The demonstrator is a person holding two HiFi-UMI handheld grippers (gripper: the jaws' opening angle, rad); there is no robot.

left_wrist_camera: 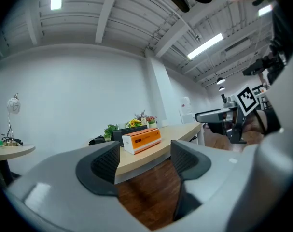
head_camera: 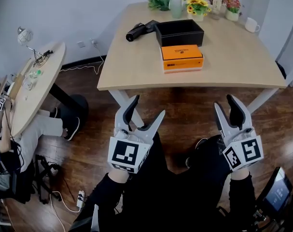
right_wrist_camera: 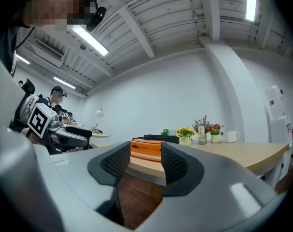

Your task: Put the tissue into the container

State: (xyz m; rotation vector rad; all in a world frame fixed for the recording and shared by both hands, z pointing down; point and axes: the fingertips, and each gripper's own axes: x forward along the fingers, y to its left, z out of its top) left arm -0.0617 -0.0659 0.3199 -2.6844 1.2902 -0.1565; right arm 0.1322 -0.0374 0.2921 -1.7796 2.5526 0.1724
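Both grippers are held level above the wooden floor [head_camera: 185, 110], short of the near edge of the bench [head_camera: 233, 62], and neither touches anything.

The left gripper [head_camera: 147, 106] has its jaws wide apart with nothing between them. In the left gripper view only the floor and the bench edge show in the gap.

The right gripper [head_camera: 224, 102] has its jaws partly open, with a narrower gap than the left, and it is also empty.

The tissue box [head_camera: 182, 58], orange with a white lower band, lies flat on the bench well ahead of both pairs of jaws, about midway between their two lines. In the right gripper view it shows straight ahead, framed in the gap between the jaws. In the left gripper view it sits ahead, above the gap.

The container [head_camera: 179, 32], a black open-topped box, stands just beyond the tissue box on its far side, so from the jaws it lies behind the orange box. Whether the two touch cannot be told.

Left of the container, farther from the jaws, lies a black torch-like thing [head_camera: 139, 30]. Along the far edge of the bench stand a green plant [head_camera: 160, 0], yellow flowers [head_camera: 197, 5] and a white mug [head_camera: 252, 24].

Off to the left of the left jaws is a round table [head_camera: 35, 88] with a small lamp [head_camera: 24, 35] on it.
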